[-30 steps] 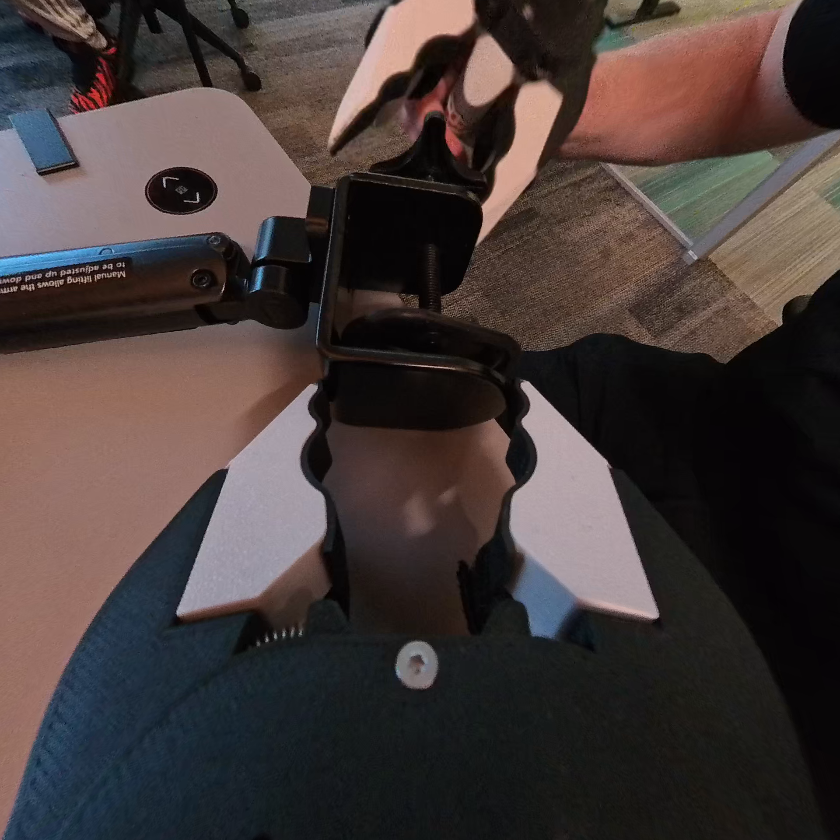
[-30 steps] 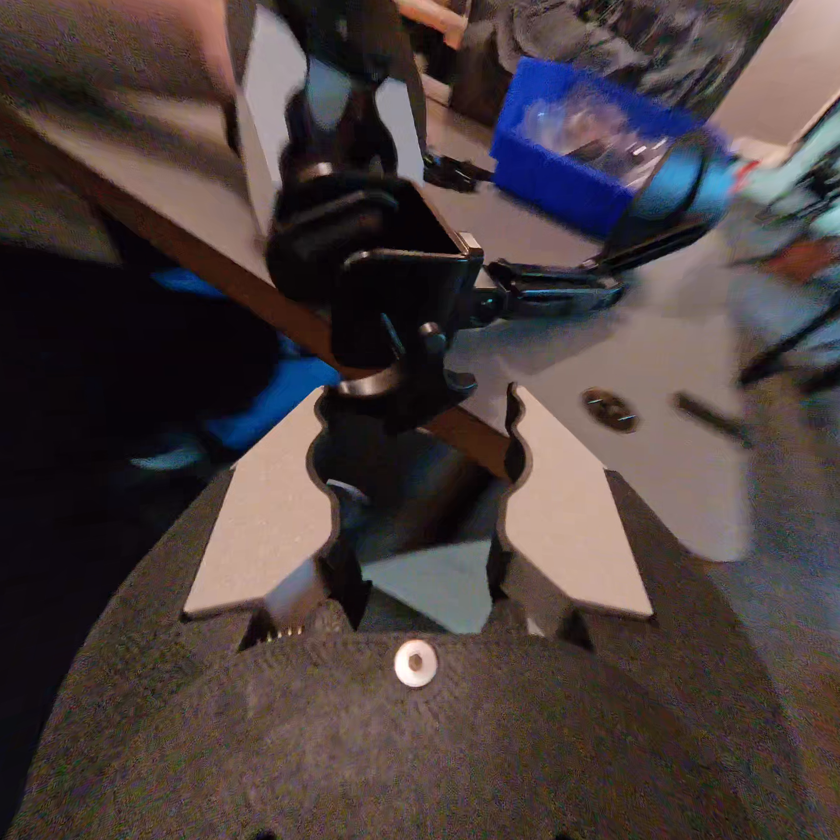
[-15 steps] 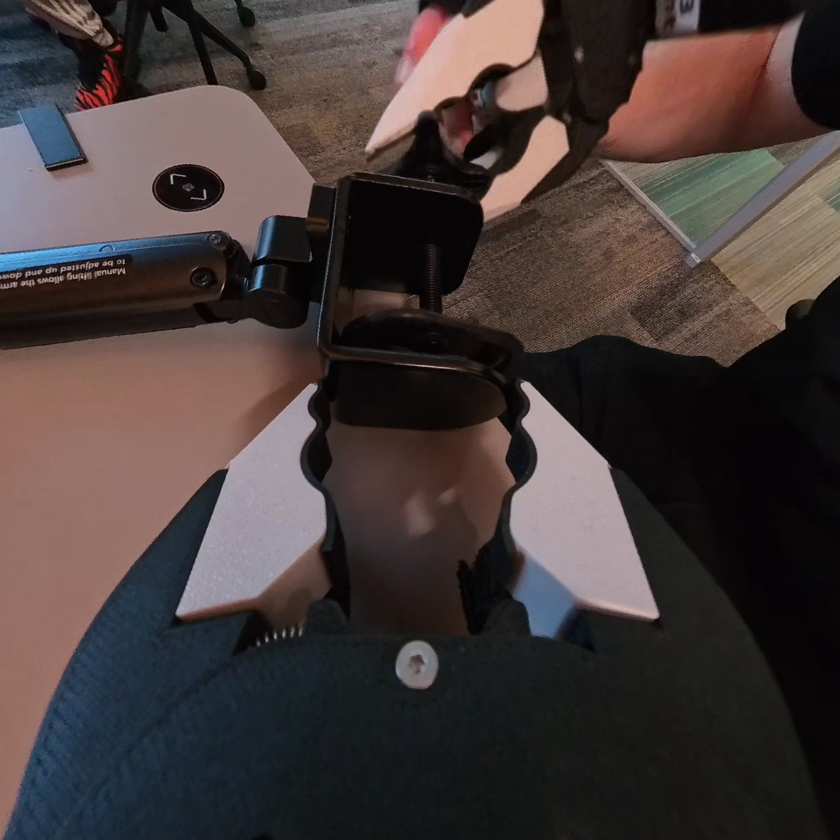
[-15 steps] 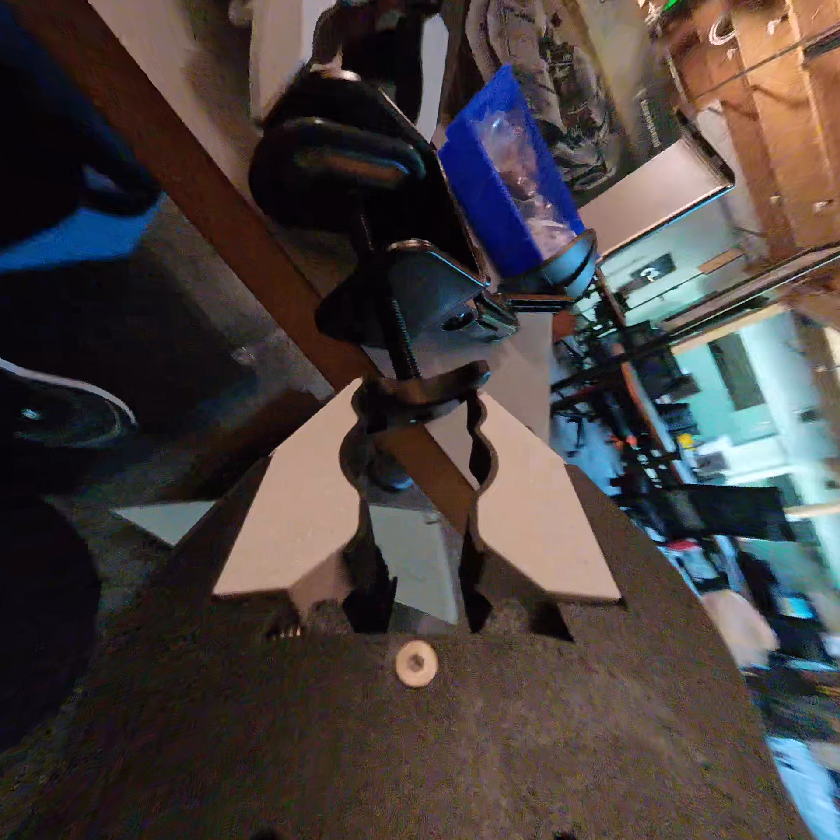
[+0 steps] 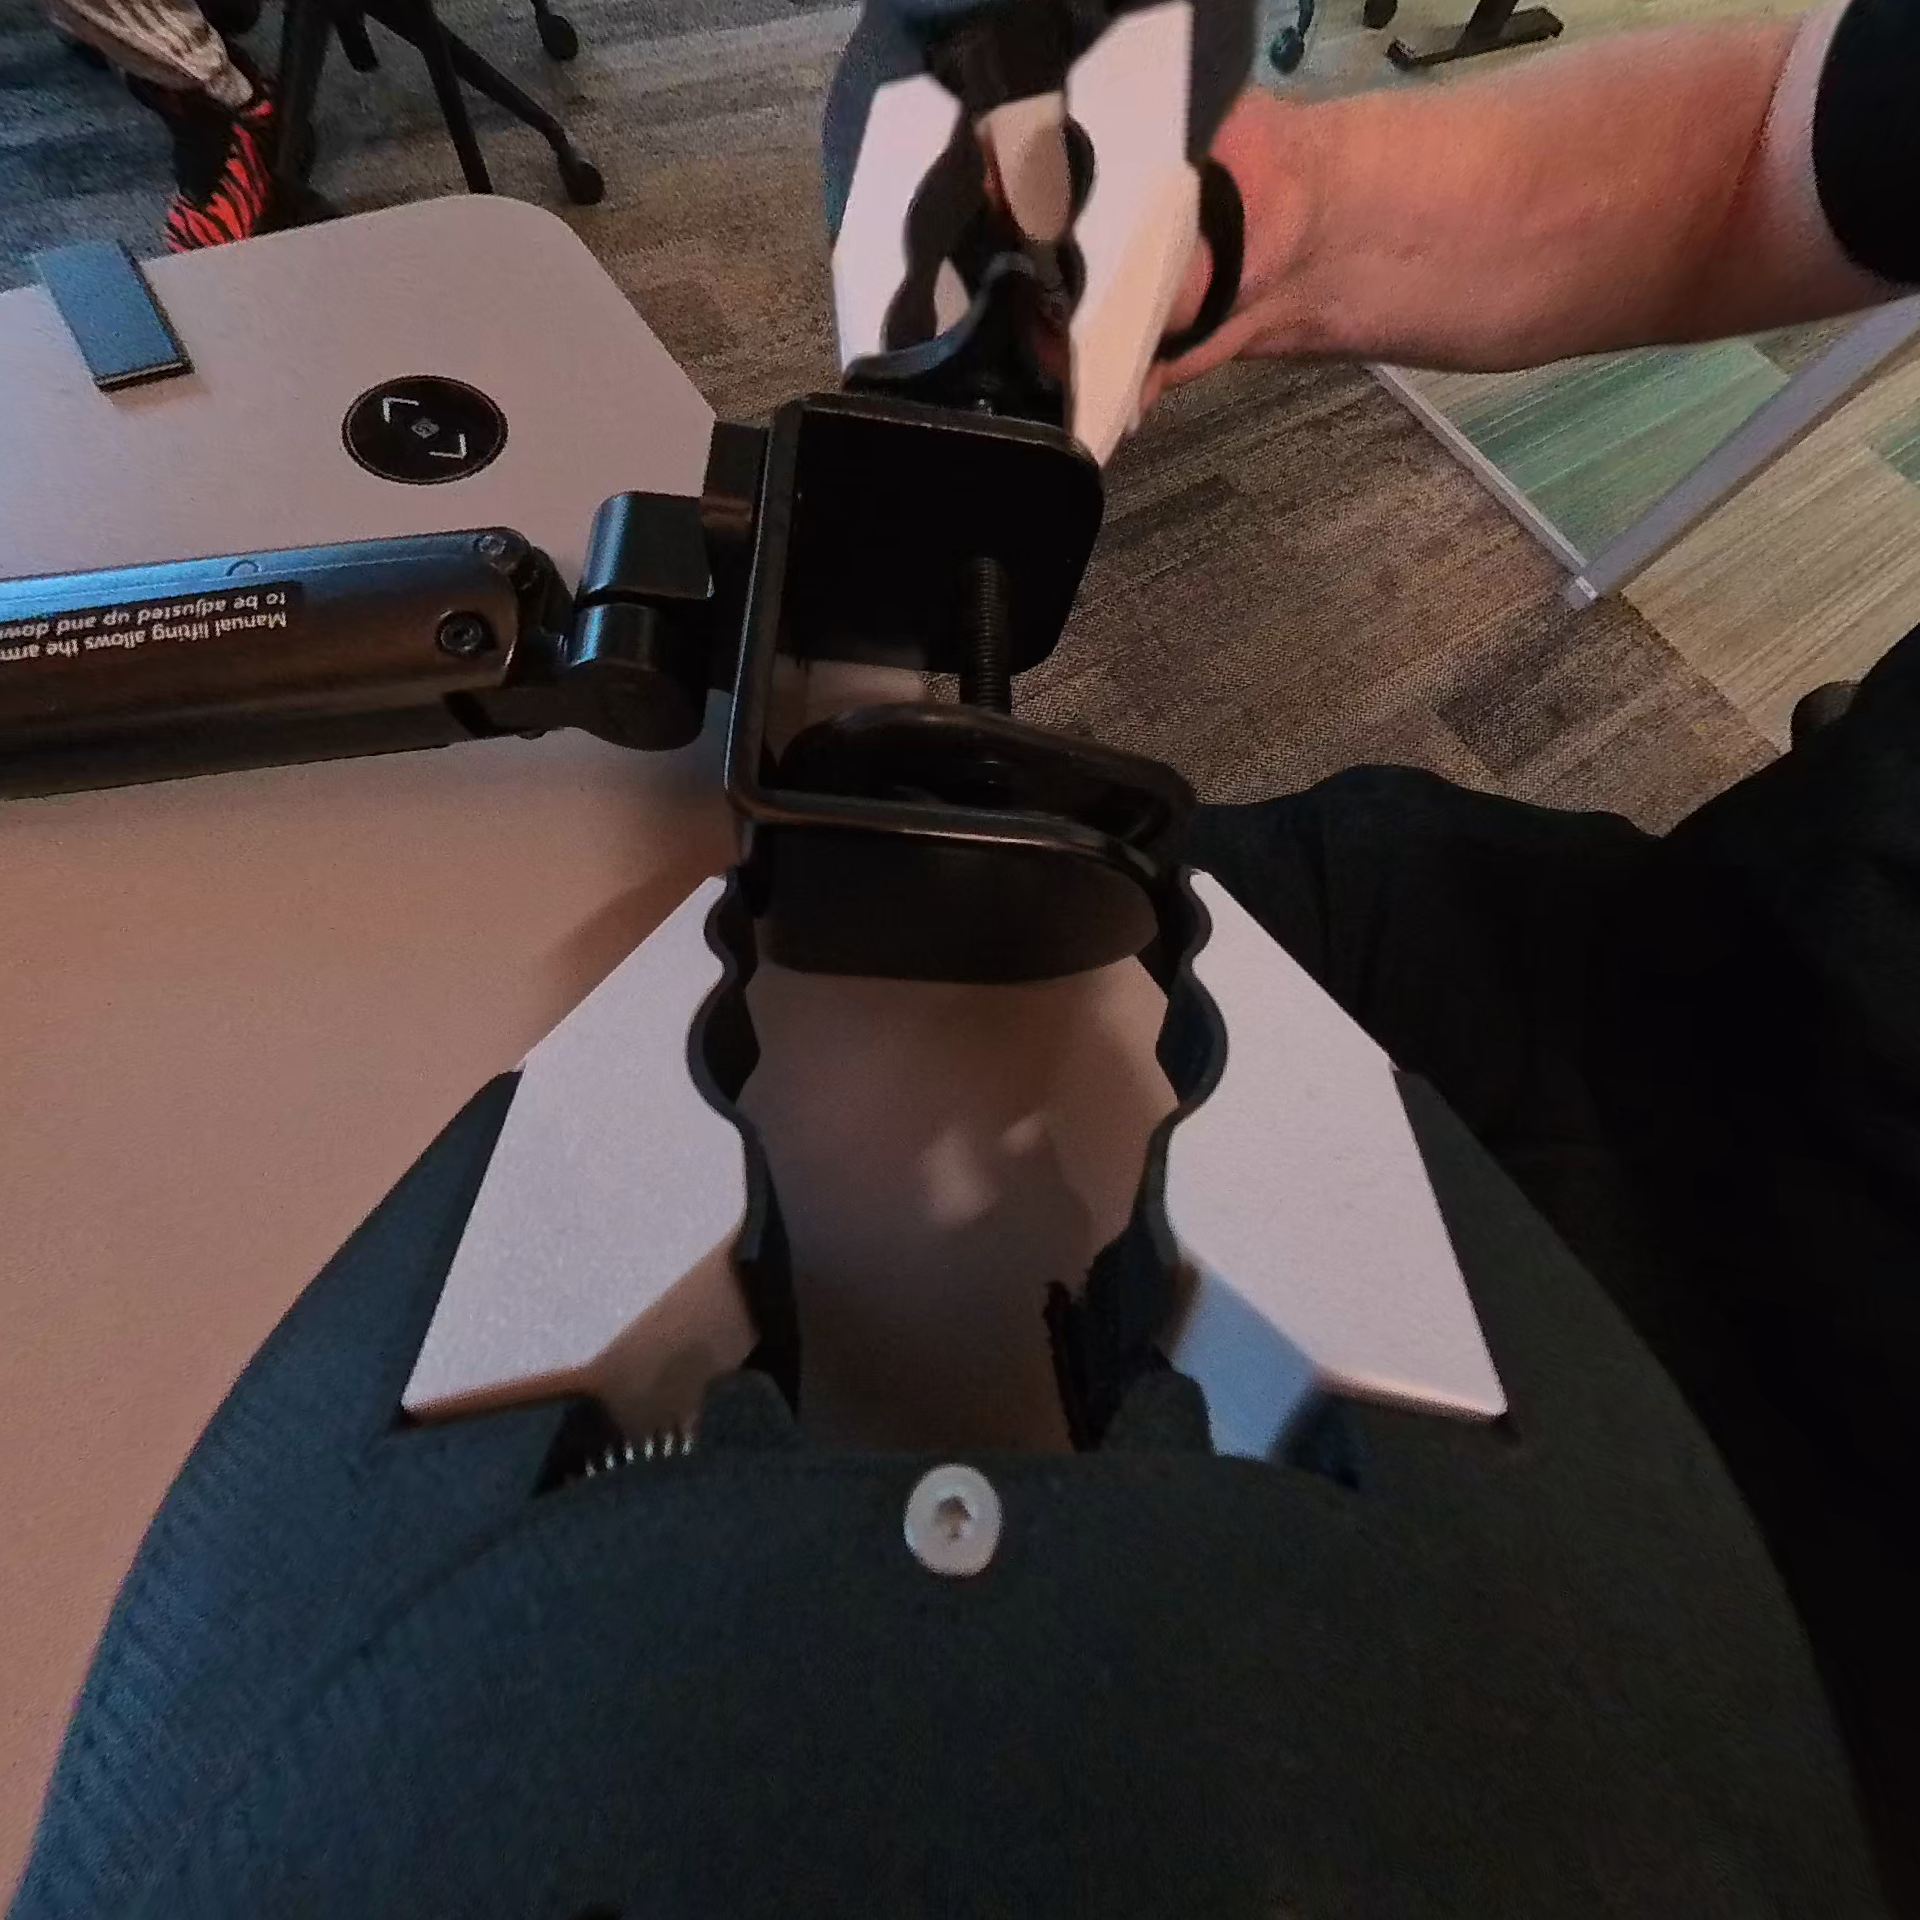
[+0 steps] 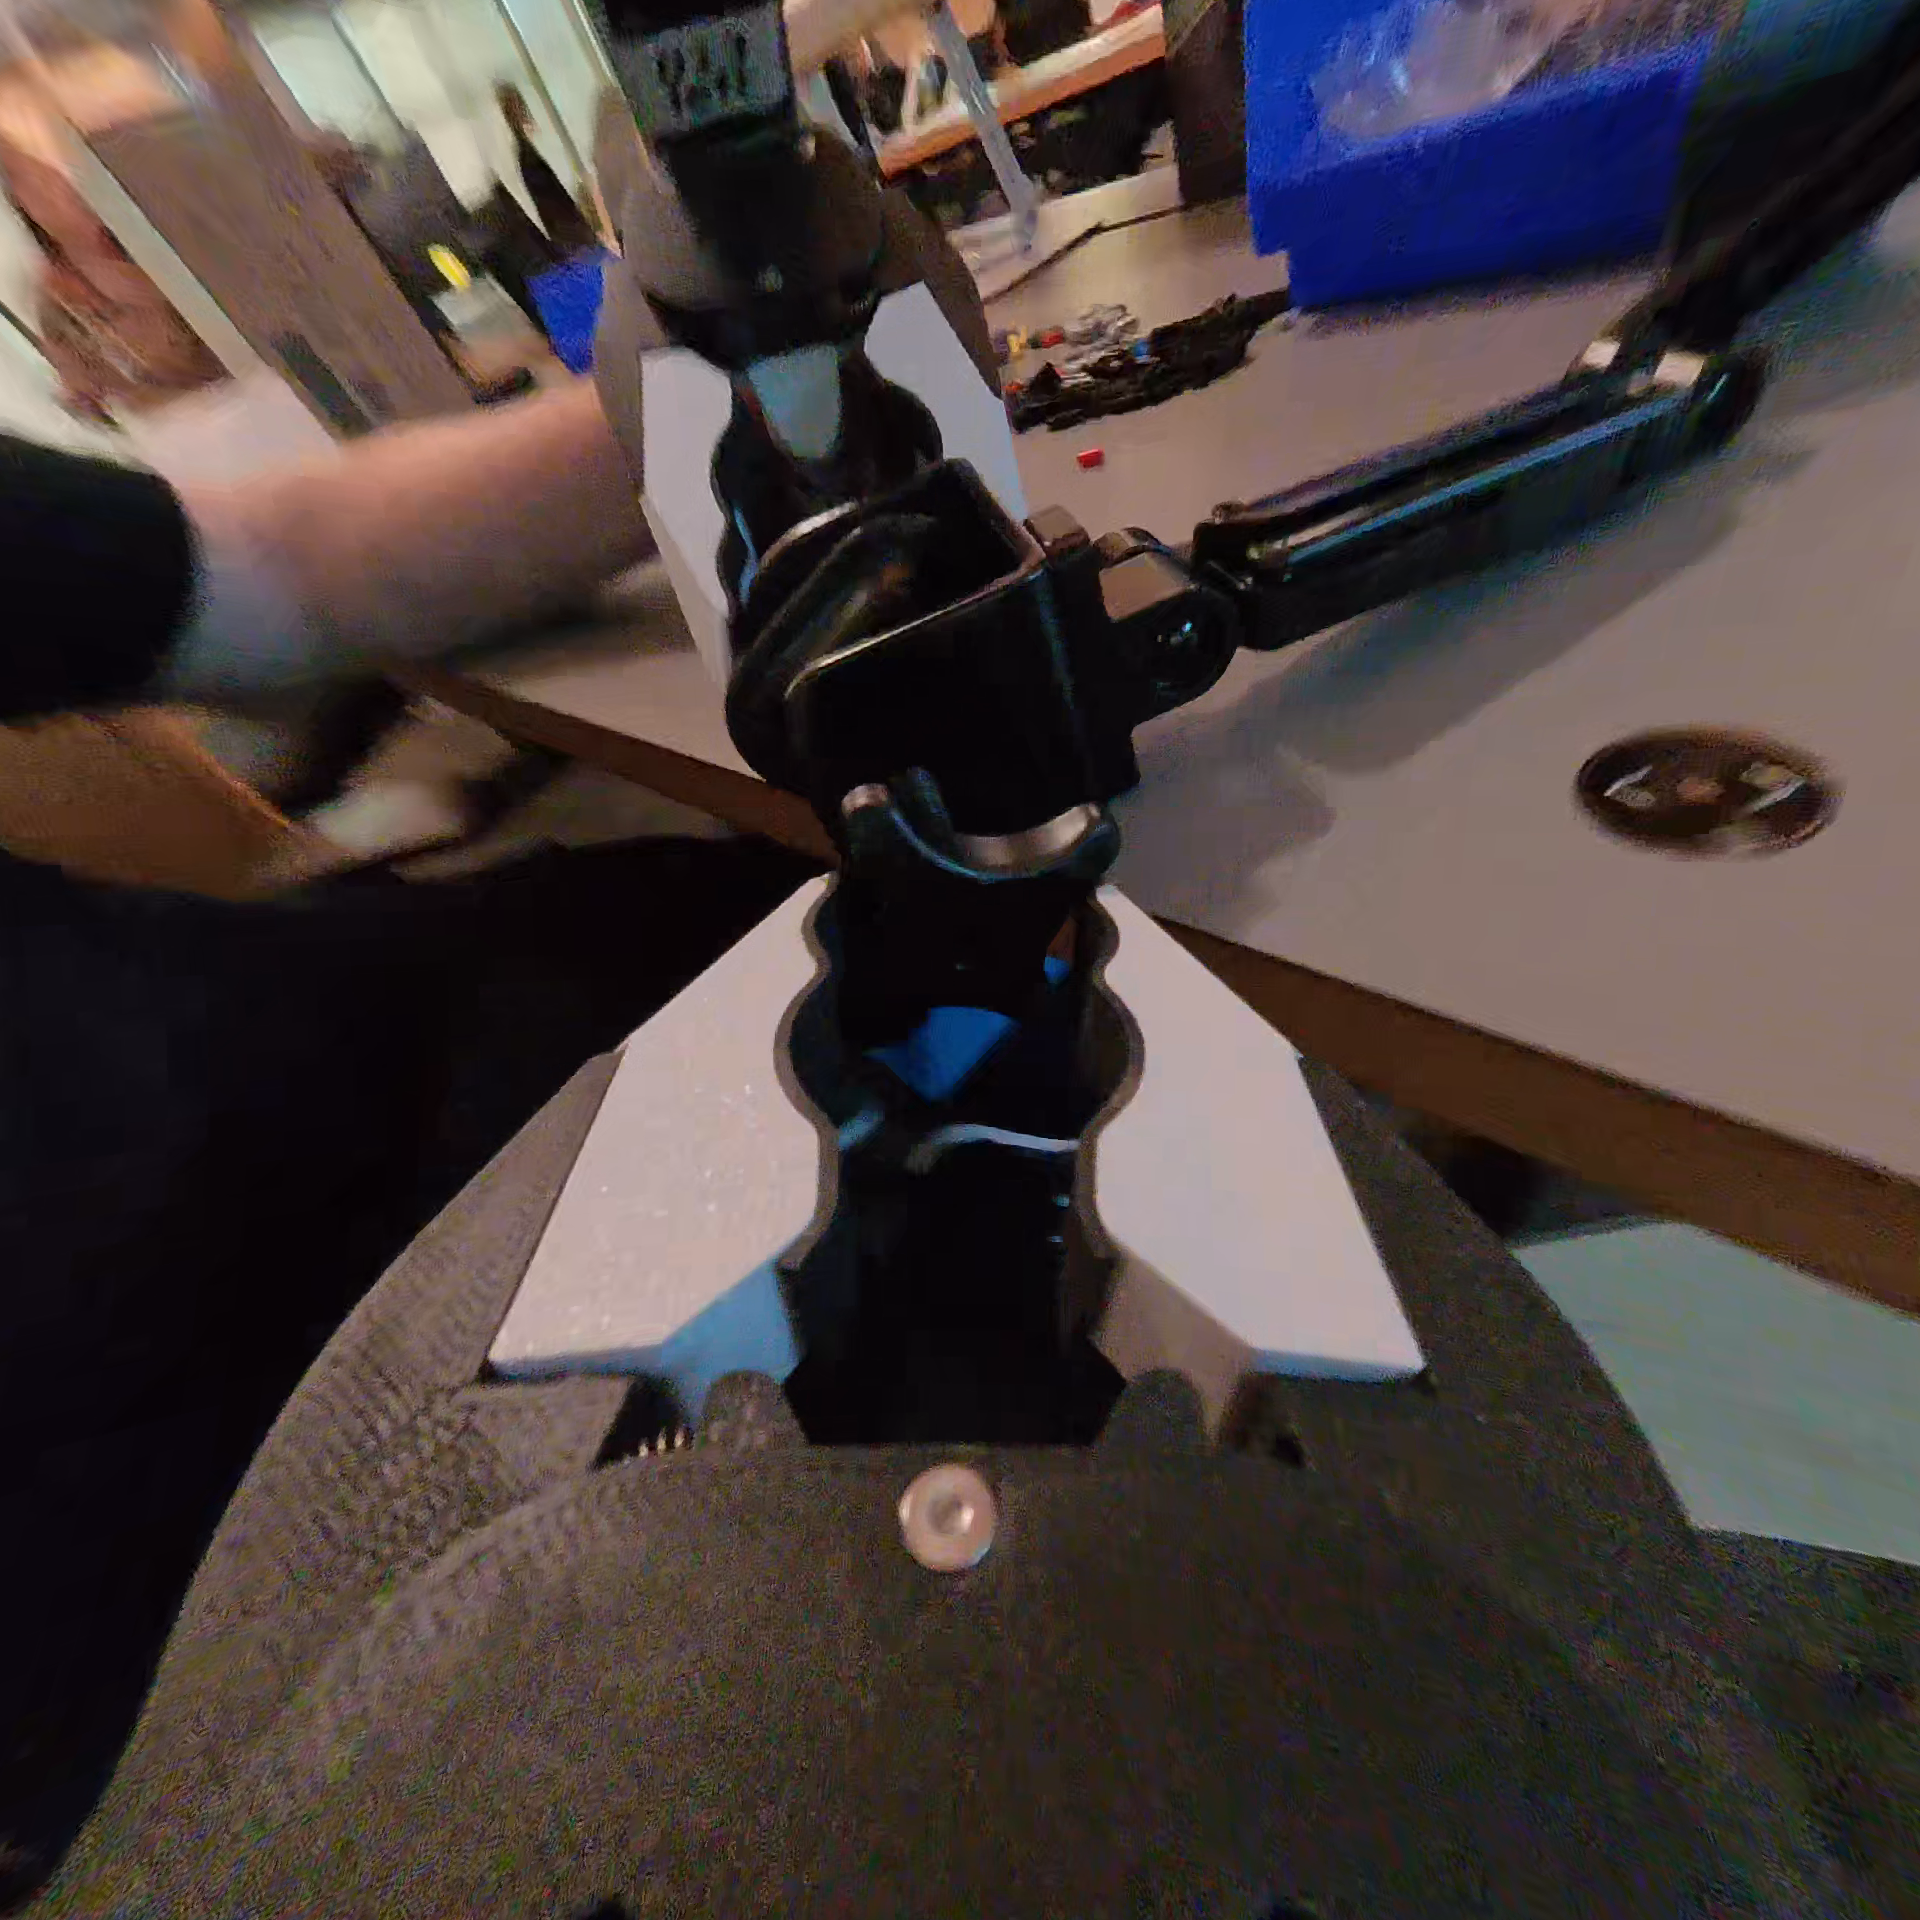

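A black C-clamp [image 5: 914, 540] sits on the table edge [image 5: 260, 1039] and carries a black jointed arm [image 5: 260, 644] that lies across the tabletop. My left gripper [image 5: 956, 914] is shut on the clamp's round pad end, with a fingertip on each side. My right gripper [image 6: 961, 914] is shut on the wing handle [image 6: 971, 831] of the clamp's screw, off the table's edge. The right gripper also shows in the left wrist view [image 5: 1029, 260], and the left gripper in the right wrist view [image 6: 810, 416]. The clamp [image 6: 966, 665] and the arm [image 6: 1455, 520] show between them.
A black round disc [image 5: 424, 428] and a dark pad [image 5: 104, 312] lie on the tabletop. A blue bin [image 6: 1455, 187] and a pile of small parts [image 6: 1143, 353] stand farther back. Chair legs [image 5: 468, 104] stand on the carpet. A person's dark lap [image 5: 1558, 1039] is beside the table.
My right gripper has swung and rotated around the screw's wing handle and closed on it. My left gripper and the clamp have stayed in place.
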Action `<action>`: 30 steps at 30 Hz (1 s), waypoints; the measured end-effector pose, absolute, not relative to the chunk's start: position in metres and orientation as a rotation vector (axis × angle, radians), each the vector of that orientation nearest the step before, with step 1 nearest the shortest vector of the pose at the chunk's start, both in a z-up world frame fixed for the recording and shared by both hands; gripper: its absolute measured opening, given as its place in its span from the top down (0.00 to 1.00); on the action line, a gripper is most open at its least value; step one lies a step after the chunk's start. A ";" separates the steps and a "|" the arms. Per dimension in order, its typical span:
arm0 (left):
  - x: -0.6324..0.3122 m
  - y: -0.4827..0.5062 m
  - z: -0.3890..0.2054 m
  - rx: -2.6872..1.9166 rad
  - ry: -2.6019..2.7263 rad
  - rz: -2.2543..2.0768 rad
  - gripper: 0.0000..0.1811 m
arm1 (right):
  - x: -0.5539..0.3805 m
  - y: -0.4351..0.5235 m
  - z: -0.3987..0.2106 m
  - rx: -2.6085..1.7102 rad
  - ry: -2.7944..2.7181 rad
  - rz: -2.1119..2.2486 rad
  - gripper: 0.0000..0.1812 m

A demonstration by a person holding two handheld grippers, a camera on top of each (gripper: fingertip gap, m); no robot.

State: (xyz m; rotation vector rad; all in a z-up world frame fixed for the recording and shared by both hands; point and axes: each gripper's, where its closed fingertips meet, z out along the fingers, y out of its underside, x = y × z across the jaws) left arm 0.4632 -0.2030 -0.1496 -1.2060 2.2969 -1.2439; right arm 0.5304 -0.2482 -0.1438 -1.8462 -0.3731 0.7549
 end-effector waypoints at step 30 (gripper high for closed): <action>0.463 -0.198 -0.150 -1.215 2.291 -1.242 0.56 | 0.537 -0.254 -0.139 -1.781 -0.514 0.402 0.68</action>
